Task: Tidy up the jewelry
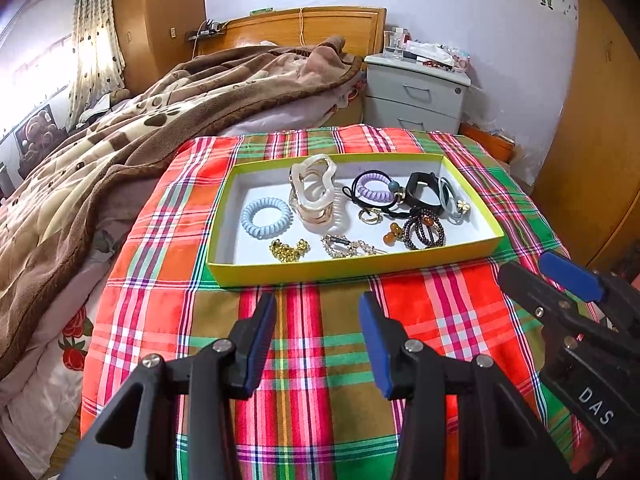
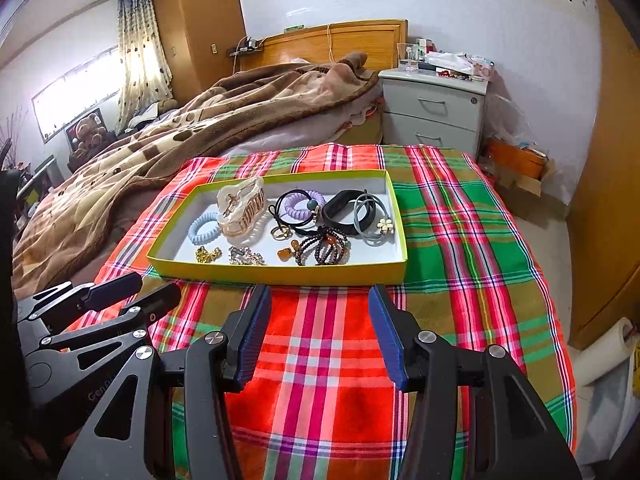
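Observation:
A shallow yellow-green tray [image 1: 352, 270] [image 2: 280, 273] sits on a plaid cloth. It holds a cream hair claw [image 1: 314, 190] [image 2: 240, 206], a blue coil hair tie [image 1: 266, 216] [image 2: 204, 230], a purple coil tie [image 1: 374, 188] [image 2: 300, 202], a black band [image 1: 422, 190] [image 2: 342, 210], a grey tie with a flower [image 1: 454, 204] [image 2: 376, 224], a dark bead bracelet [image 1: 424, 232] [image 2: 330, 246], a gold chain [image 1: 288, 250] [image 2: 208, 255] and a rhinestone clip [image 1: 348, 247] [image 2: 246, 257]. My left gripper [image 1: 318, 312] and right gripper [image 2: 320, 308] are open and empty, just short of the tray's near wall.
The plaid cloth [image 1: 312, 360] [image 2: 460, 240] covers a raised surface beside a bed with a brown blanket [image 1: 120, 128]. A grey nightstand [image 1: 416, 92] stands behind. A wooden wardrobe [image 2: 608, 200] is at the right. A paper roll [image 2: 608, 352] stands on the floor.

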The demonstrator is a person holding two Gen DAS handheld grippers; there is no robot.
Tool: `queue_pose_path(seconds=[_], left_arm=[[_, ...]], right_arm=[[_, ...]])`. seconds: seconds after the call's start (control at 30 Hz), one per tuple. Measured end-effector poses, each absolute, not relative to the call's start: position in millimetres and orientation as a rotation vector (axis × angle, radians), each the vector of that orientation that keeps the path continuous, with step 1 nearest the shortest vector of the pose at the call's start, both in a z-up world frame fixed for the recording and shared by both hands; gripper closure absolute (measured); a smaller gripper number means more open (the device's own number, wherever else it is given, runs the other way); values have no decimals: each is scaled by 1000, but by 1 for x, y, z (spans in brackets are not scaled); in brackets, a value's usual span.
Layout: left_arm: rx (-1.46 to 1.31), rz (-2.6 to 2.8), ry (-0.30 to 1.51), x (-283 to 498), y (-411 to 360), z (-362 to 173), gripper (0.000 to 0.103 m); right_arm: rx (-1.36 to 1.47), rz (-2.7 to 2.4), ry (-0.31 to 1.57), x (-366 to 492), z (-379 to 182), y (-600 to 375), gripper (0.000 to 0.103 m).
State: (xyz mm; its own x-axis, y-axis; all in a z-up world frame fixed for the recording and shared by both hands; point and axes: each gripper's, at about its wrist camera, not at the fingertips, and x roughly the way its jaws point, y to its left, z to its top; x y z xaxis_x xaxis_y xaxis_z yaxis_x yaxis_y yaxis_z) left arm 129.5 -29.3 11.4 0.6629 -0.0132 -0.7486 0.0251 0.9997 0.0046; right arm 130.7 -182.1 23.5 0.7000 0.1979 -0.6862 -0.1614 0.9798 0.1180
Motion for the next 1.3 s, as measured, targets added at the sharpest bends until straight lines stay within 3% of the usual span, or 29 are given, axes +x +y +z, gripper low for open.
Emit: queue_pose_path(seconds=[1.3], left_arm=[[0,-18,871,131,-26,6,58]], right_arm=[[54,197,772,132,22,-182,52]])
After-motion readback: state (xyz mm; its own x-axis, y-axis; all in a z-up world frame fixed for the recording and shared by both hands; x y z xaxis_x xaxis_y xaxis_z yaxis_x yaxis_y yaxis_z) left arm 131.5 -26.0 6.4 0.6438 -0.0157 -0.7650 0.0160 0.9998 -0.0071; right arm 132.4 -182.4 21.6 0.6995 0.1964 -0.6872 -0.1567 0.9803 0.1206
